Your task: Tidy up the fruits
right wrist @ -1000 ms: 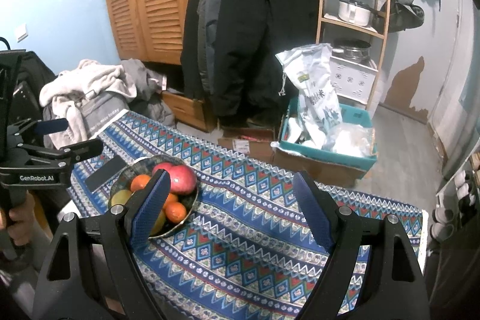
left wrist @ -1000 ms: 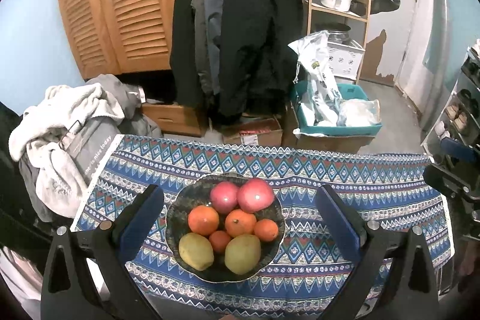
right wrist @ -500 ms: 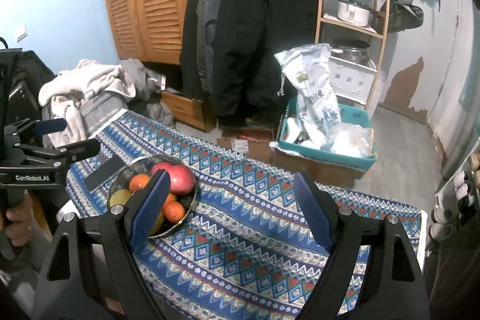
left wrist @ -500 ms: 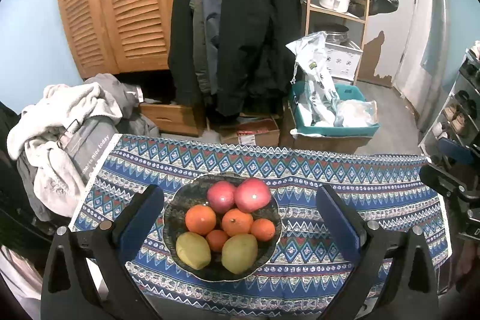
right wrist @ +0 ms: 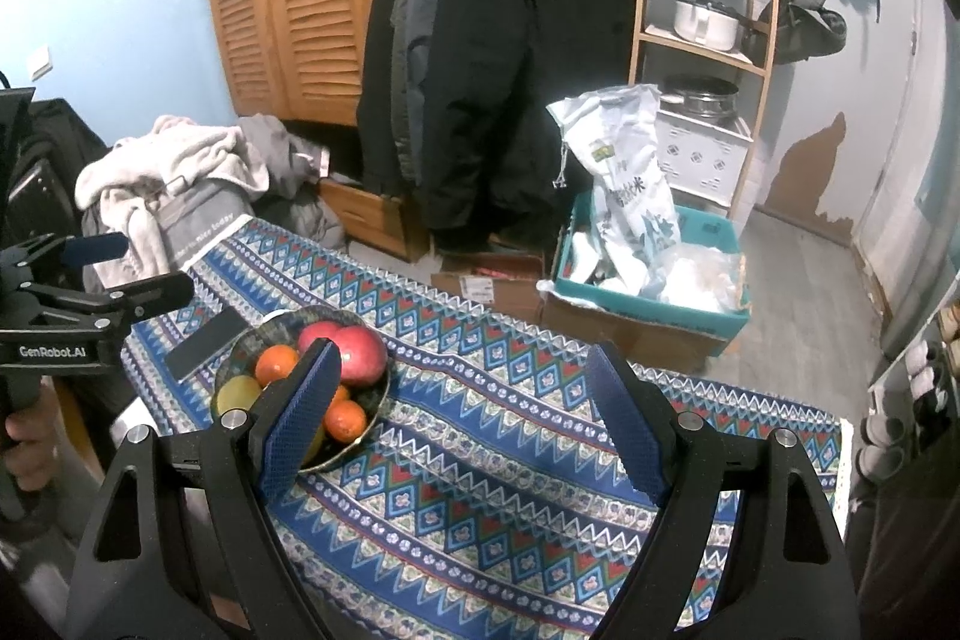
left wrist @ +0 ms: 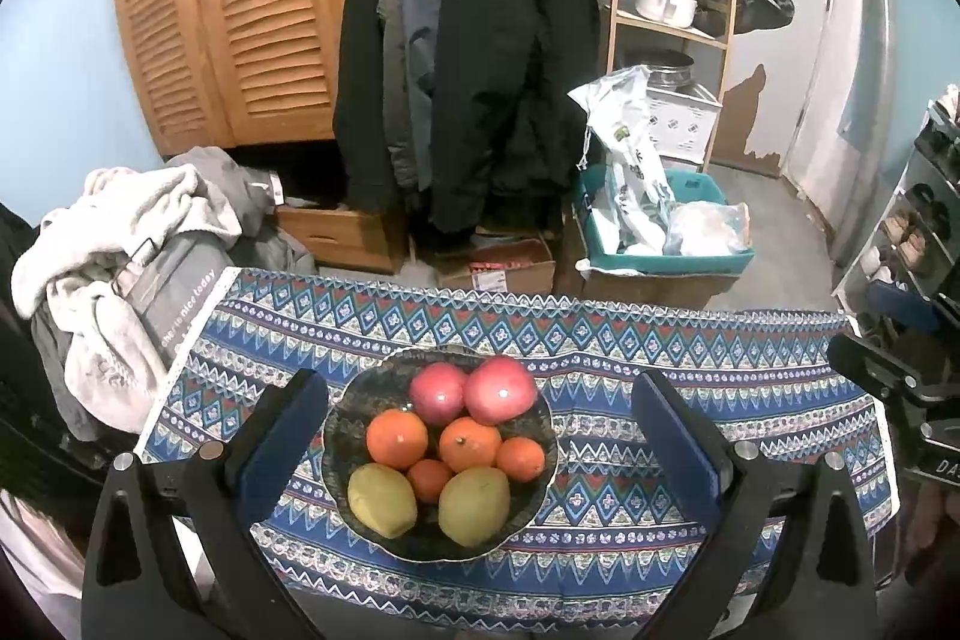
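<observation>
Fruit bowl [left wrist: 336, 436] on patterned cloth [left wrist: 690, 370], phone [right wrist: 207, 343] beside it, both hand-held grippers [left wrist: 480, 436] [right wrist: 462, 412] spread apart, empty.

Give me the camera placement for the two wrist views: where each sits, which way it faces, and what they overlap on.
Left wrist: sits behind the left tongs, angled down at the fruit bowl framed between its open fingers; the right tongs edge in at right.
Right wrist: sits behind the right tongs, angled down over the patterned cloth, bowl to its left; the left tongs and a hand show at left.
Shared: bowl, cloth, hanging coats, teal crate.
</observation>
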The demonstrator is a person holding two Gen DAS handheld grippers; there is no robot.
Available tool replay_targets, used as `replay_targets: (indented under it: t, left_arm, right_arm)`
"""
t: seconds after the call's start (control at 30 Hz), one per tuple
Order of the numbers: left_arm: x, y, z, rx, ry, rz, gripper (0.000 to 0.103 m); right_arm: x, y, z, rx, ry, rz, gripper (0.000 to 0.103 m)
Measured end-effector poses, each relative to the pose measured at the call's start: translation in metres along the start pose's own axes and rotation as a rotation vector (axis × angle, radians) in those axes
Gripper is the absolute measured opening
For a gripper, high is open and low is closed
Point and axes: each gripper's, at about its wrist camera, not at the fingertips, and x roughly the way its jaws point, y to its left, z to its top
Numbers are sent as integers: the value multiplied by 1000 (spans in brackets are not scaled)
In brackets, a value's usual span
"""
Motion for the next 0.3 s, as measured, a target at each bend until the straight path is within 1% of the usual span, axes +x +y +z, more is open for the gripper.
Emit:
replay_targets:
  t: [0.3]
  left_arm:
    - [-1, 1, -2, -7, 5, -6, 102]
  right_arm:
    - [0, 0, 0, 1, 0, 1, 83]
